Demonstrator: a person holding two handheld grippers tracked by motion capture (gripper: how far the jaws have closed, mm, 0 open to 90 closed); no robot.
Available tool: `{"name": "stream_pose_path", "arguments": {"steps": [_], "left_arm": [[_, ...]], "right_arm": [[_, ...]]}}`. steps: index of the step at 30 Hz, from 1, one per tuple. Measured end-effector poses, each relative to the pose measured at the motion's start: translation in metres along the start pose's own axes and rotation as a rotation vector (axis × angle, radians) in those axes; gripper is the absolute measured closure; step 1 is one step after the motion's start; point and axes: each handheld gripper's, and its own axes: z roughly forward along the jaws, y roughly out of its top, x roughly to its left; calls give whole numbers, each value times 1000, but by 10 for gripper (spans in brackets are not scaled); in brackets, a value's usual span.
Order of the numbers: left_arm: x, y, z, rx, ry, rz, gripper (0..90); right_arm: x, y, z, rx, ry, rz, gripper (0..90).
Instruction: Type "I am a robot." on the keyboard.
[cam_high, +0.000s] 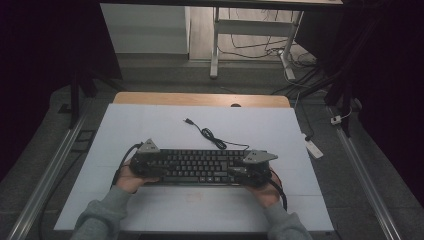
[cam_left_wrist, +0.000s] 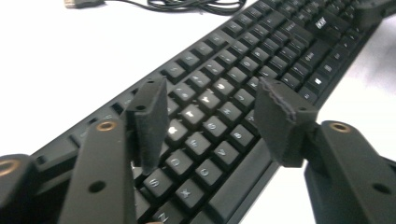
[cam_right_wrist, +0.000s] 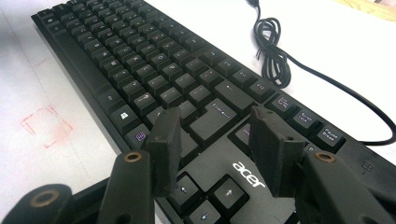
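Observation:
A black Acer keyboard (cam_high: 200, 166) lies flat across the middle of the white table top. Its cable (cam_high: 212, 136) runs back in a loose coil to a USB plug (cam_high: 188, 121). My left gripper (cam_high: 145, 160) hovers over the keyboard's left end. In the left gripper view the keys (cam_left_wrist: 280, 42) stretch away under this gripper (cam_left_wrist: 212, 93), which is open and holds nothing. My right gripper (cam_high: 252, 167) sits over the right end, open above the arrow keys and logo (cam_right_wrist: 215, 121). The key rows (cam_right_wrist: 140, 60) and the coiled cable (cam_right_wrist: 275, 56) lie beyond it.
The white table cover (cam_high: 150, 125) ends at a wooden strip (cam_high: 200, 99) at the back. A faint red square mark (cam_right_wrist: 46, 126) sits on the cover in front of the keyboard. Desk legs and cables stand on the floor behind, and a white power strip (cam_high: 314, 148) lies at the right.

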Motion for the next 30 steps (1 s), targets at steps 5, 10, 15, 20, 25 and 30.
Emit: {"name": "stream_pose_path", "arguments": {"steps": [5,10,15,20,25,30], "left_arm": [[8,-1,-6,-4,13,-44,364],[12,-1,-8,-2,23,-61,330],[13,-1,-10,-2,20,-56,324],[12,-1,-10,0,17,-43,325],[12,-2,-9,4,18,-43,325],[11,-2,-8,12,22,-38,325]], "right_arm": [[0,0,0,-1,-1,0,538],[-1,0,-1,2,-5,2,538],[-1,0,-1,3,-5,3,537],[-1,0,-1,-3,-5,5,537],[-1,2,-2,-9,-7,6,537],[-1,5,-1,-11,-8,6,537]]}}
